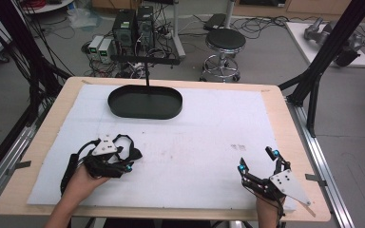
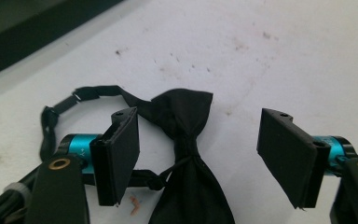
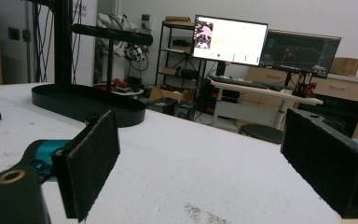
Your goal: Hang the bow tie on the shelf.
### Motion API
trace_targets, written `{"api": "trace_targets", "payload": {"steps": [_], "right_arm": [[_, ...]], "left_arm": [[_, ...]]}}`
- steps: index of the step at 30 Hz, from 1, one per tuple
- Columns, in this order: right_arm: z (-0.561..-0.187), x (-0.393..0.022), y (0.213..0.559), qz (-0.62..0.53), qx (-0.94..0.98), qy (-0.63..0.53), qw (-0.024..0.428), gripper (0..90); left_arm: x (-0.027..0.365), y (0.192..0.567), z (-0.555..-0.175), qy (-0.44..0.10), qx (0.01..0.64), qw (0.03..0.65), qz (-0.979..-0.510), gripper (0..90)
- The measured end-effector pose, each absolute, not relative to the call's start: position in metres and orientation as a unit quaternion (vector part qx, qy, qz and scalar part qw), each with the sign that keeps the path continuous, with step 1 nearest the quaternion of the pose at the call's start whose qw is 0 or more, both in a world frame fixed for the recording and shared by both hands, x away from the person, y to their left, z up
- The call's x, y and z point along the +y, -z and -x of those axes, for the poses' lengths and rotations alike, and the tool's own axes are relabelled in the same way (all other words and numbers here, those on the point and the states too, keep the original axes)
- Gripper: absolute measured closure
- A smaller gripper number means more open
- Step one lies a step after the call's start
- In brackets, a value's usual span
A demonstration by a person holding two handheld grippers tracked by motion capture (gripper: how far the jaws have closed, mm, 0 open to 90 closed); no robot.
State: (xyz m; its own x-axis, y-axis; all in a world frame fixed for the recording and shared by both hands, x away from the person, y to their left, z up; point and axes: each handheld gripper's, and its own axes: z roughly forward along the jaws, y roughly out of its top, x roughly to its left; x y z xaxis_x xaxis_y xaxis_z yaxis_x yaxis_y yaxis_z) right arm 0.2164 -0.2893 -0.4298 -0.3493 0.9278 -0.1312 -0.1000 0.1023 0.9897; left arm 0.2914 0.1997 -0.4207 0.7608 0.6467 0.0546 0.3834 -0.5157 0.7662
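Observation:
A black bow tie (image 2: pixel 184 140) with a thin neck strap (image 2: pixel 74 99) lies flat on the white mat (image 1: pixel 195 137), near its front left. My left gripper (image 2: pixel 200 140) is open and low over it, one jaw on each side of the tie's knot, not touching it. From above, the left gripper (image 1: pixel 122 160) and the bow tie (image 1: pixel 132 153) overlap. My right gripper (image 1: pixel 257 159) is open at the front right with nothing between its jaws. The right gripper (image 3: pixel 209 154) points across the mat toward the black oval tray (image 3: pixel 81 106).
The black oval tray (image 1: pixel 145 102) sits at the back of the mat, with a T-shaped black stand (image 1: pixel 146 61) rising from it. The wooden table edge (image 1: pixel 292 142) frames the mat. A stool (image 1: pixel 225 42) and computers (image 1: pixel 133 28) are on the floor beyond.

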Motion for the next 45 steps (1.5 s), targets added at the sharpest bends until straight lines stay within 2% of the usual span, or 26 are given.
{"api": "trace_targets", "payload": {"steps": [3, 12, 25, 32, 37, 45], "right_arm": [[-0.217, -0.289, 0.430, -0.351, 0.590, -0.571, 0.450, 10.8], [-0.218, -0.289, 0.431, -0.352, 0.590, -0.573, 0.447, 10.8], [-0.219, -0.287, 0.431, -0.350, 0.593, -0.573, 0.443, 10.8], [-0.219, -0.286, 0.431, -0.352, 0.594, -0.573, 0.441, 10.8], [-0.220, -0.287, 0.432, -0.351, 0.595, -0.572, 0.443, 10.8], [-0.220, -0.286, 0.432, -0.353, 0.594, -0.572, 0.443, 10.8]], "left_arm": [[0.196, 0.424, -0.294, -0.167, 0.306, 0.374, -0.860, 34.8], [0.192, 0.430, -0.299, -0.167, 0.323, 0.341, -0.867, 52.8], [0.192, 0.433, -0.299, -0.155, 0.320, 0.332, -0.874, 74.1], [0.192, 0.431, -0.297, -0.168, 0.311, 0.343, -0.870, 76.2], [0.195, 0.423, -0.294, -0.192, 0.305, 0.380, -0.852, 76.2], [0.208, 0.398, -0.287, -0.239, 0.285, 0.476, -0.797, 76.7]]}}
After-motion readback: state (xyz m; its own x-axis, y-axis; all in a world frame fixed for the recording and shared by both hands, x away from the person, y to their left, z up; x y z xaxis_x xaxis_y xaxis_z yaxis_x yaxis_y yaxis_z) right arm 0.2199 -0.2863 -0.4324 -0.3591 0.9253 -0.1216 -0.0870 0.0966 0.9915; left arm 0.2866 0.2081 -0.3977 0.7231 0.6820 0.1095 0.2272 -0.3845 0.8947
